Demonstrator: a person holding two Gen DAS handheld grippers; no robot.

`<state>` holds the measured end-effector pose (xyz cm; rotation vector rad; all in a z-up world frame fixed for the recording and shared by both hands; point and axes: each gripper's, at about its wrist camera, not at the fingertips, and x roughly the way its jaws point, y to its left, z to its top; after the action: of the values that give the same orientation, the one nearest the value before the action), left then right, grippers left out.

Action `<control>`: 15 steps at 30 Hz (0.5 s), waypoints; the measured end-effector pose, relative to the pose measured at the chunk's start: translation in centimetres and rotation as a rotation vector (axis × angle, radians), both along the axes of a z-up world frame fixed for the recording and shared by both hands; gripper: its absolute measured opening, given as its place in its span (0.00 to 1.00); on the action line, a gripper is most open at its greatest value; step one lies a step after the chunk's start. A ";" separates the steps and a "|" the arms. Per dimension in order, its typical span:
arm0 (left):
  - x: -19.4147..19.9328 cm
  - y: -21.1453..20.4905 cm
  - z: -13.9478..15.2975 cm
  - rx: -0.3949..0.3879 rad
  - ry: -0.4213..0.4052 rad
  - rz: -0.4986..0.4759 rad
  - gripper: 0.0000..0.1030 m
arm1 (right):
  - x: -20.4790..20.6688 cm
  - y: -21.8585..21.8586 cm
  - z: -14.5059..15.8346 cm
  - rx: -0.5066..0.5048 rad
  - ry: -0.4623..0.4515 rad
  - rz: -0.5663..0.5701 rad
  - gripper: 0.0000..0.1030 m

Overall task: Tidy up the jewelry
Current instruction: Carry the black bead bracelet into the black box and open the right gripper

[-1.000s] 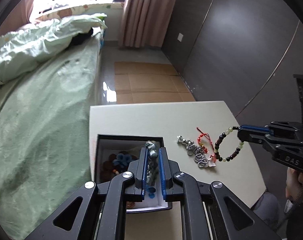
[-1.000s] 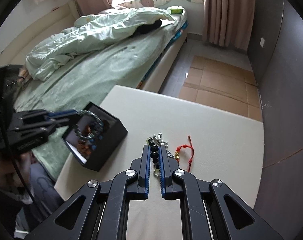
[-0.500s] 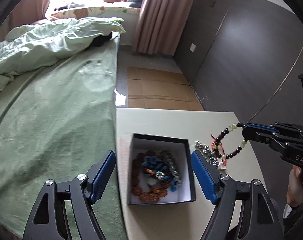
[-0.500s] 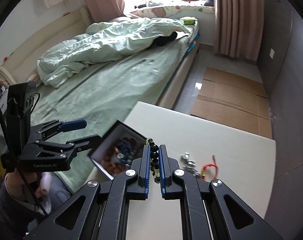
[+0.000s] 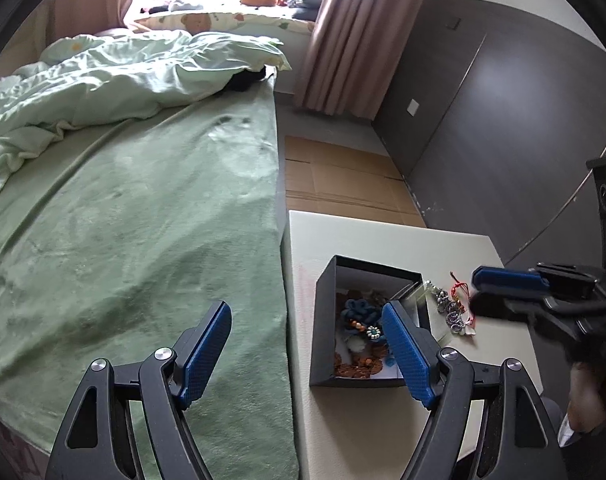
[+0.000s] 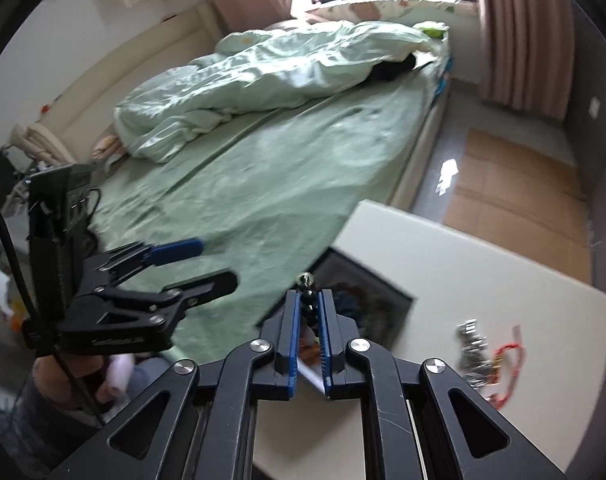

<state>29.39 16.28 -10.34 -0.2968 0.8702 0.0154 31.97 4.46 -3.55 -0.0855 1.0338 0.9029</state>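
Note:
A black jewelry box [image 5: 323, 320] with a white lining sits on the white table [image 5: 367, 236] near the bed; it holds several bead bracelets and blue pieces [image 5: 359, 312]. My left gripper [image 5: 307, 344] is open and empty, drawn back to the box's left. My right gripper [image 6: 310, 312] is shut on a dark beaded bracelet [image 6: 306, 296] and hovers by the box [image 6: 367, 300]. It shows blurred in the left wrist view [image 5: 503, 292]. A silver chain [image 5: 447, 308] and a red cord bracelet [image 5: 461, 290] lie on the table right of the box.
A bed with a green sheet [image 5: 143, 220] and rumpled quilt [image 5: 123, 76] runs along the table's left edge. Cardboard [image 5: 335, 176] covers the floor beyond the table. A dark wall [image 5: 503, 120] stands to the right.
My left gripper has opened, dropped its silver-blue piece into the box and pulled back left. My right gripper has carried the beaded bracelet from the table's right toward the box.

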 end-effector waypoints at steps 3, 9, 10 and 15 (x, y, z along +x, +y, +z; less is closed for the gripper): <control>0.0 -0.6 0.2 0.000 -0.004 -0.010 0.76 | -0.1 -0.8 -0.1 0.005 -0.008 -0.048 0.69; 0.8 -2.9 1.0 -0.003 -0.028 -0.058 0.76 | 1.1 -5.5 -0.8 -0.005 0.012 -0.171 0.70; 1.0 -3.5 1.1 -0.004 -0.031 -0.072 0.76 | 1.2 -6.3 -0.9 -0.007 0.015 -0.183 0.70; 2.3 -6.3 1.3 0.001 -0.034 -0.130 0.76 | 1.5 -9.9 -1.4 -0.019 0.018 -0.240 0.70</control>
<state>31.73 9.94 -9.03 -0.2388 0.8547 -0.1099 33.43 -5.47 -4.96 0.0308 1.0450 0.6765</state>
